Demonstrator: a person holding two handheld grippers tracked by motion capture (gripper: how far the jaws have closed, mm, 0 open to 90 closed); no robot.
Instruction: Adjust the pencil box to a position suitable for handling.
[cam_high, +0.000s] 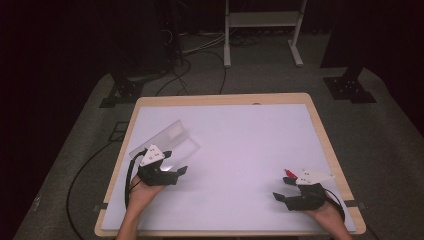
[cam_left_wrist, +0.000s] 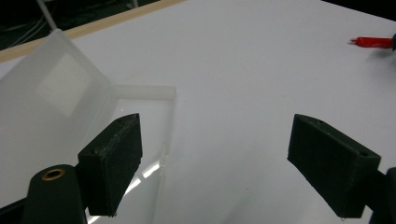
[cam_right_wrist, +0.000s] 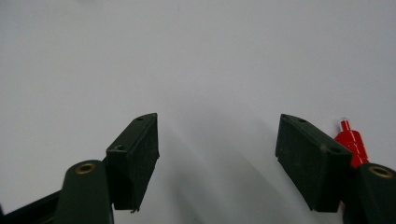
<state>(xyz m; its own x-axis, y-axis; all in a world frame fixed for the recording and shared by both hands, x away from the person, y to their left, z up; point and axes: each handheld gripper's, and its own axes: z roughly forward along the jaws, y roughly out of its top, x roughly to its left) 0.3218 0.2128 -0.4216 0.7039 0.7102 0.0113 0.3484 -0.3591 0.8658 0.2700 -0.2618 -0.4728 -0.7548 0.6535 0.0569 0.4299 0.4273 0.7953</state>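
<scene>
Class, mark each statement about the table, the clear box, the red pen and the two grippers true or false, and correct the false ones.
1. The left gripper is open. True.
2. The right gripper is shut on the red pen. False: it is open and the pen lies outside its jaws.
3. The clear box stands open near the left gripper. True.
4. The pen lies inside the box. False: it lies on the table by the right gripper.
5. The box sits at the table's right edge. False: it sits at the left.

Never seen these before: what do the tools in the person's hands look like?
Each is a black handheld gripper, the left gripper and the right gripper, with two blocky black fingers, brass-ringed holes at the finger bases, a pale three-cornered plate on top and a trailing black cable.
</scene>
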